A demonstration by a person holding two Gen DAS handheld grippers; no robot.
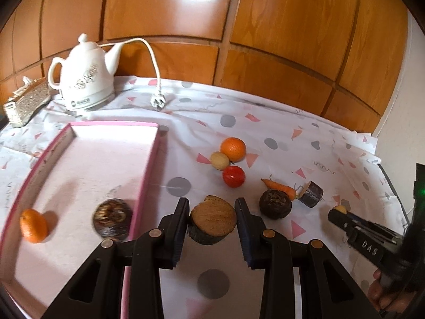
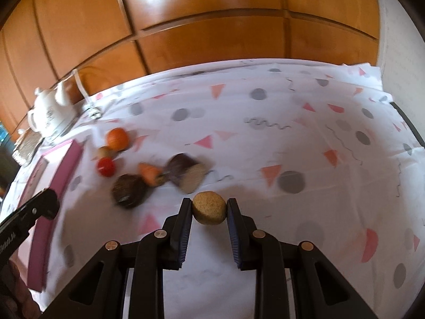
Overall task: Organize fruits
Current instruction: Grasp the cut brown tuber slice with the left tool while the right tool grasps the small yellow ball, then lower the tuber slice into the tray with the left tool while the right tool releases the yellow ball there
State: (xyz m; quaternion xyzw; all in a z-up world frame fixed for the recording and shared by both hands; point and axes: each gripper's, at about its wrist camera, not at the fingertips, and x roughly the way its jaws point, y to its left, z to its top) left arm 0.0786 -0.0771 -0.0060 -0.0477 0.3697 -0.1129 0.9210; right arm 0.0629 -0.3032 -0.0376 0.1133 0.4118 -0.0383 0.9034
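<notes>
My left gripper (image 1: 212, 207) is shut on a dark-skinned cut fruit half (image 1: 212, 219) with a brown face, held just right of the pink tray (image 1: 148, 183). Inside the tray lie a small orange (image 1: 33, 226) and a dark round fruit (image 1: 113, 219). On the cloth sit an orange (image 1: 233, 148), a tan ball (image 1: 219, 160), a red fruit (image 1: 233, 176), a carrot (image 1: 280, 187), a dark round fruit (image 1: 275, 203) and another cut half (image 1: 311, 194). My right gripper (image 2: 209, 204) is shut on a small tan round fruit (image 2: 209, 211), above the cloth to the right of that group.
A white kettle (image 1: 85, 77) with its cord and plug (image 1: 158, 102) stands at the back left beside a glittery box (image 1: 26, 105). Wooden panels (image 1: 212, 26) back the table. A hand (image 1: 385, 292) holds the right gripper at the lower right. The patterned cloth (image 2: 292, 138) stretches right.
</notes>
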